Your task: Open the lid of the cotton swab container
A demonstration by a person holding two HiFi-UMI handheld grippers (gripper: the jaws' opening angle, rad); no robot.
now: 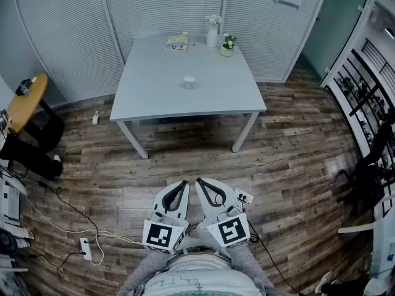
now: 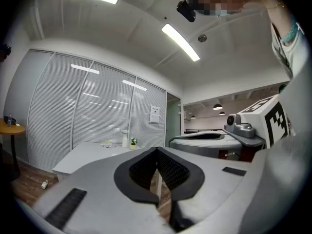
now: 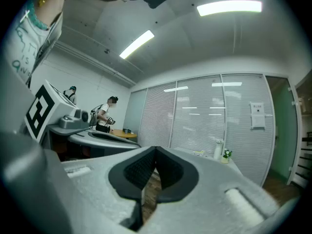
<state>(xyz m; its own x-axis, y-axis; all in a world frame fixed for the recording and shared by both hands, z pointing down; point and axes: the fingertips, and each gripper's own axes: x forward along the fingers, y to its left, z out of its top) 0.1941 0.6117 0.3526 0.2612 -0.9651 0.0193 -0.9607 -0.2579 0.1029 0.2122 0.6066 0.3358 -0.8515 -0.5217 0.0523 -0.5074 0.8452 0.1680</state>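
A wooden plank floor point(image 1: 290, 147) is seen across the head view, and slatted blinds point(image 1: 160, 5) are seen along the far wall at twelve o'clock. A pale rectangular table point(image 1: 154, 91) is set in front of the blinds, at twelve o'clock from the two grippers and well apart from them. A round yellow side table point(image 1: 28, 100) is placed at nine o'clock from the pale table.

The left gripper point(image 1: 183, 184) and the right gripper point(image 1: 200, 182) are held side by side at six o'clock in the head view, close to the person's body and over the floor. In each gripper view the dark pads are seen pressed together at the tips, so both grippers are clenched with nothing between the jaws.

On the table's far edge a white bottle point(image 1: 212, 32) is stood, with a small potted plant point(image 1: 228, 45) just beside it at four o'clock and a booklet point(image 1: 177, 42) at nine o'clock from the bottle. The cotton swab container point(image 1: 189, 82) is set alone near the middle of the tabletop, at six o'clock from the booklet; it is too small for its lid to be judged.
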